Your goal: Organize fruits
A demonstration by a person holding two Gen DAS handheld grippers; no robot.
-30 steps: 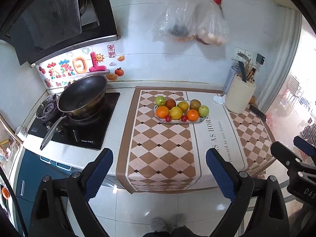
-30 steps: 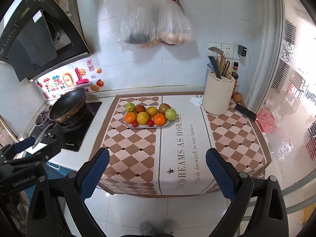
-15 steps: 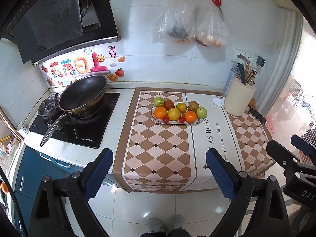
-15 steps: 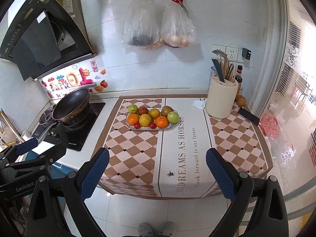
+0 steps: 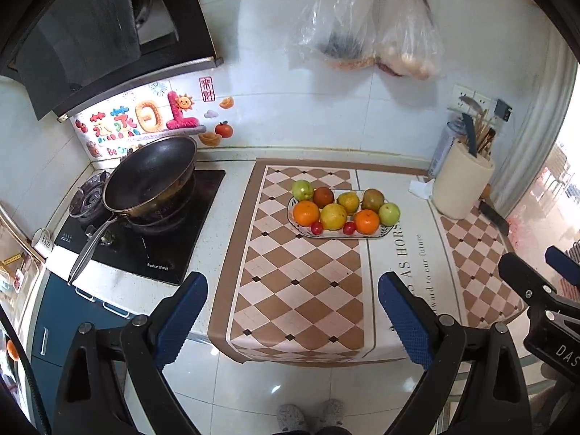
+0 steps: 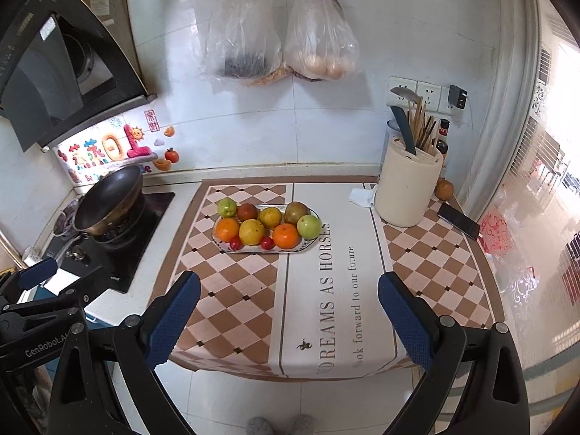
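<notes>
Left tongs (image 5: 291, 322) are held wide apart, empty, short of the worktop (image 5: 232, 195); fruit plate (image 5: 380, 233) is seen well beyond on the checked mat (image 5: 297, 282).

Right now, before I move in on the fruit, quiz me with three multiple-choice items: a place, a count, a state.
1. Where is the fruit tray?
A. on the checked cloth
B. on the stove
C. on the floor

2. How many oranges lie on the tray?
A. none
B. two
C. five

3. How are the left gripper and right gripper?
A. both open, empty
B. both shut on fruit
C. left shut, right open

Key: A, the checked cloth lies under the tray; B, two orange fruits show; A, wide gaps, nothing between fingers.
</notes>
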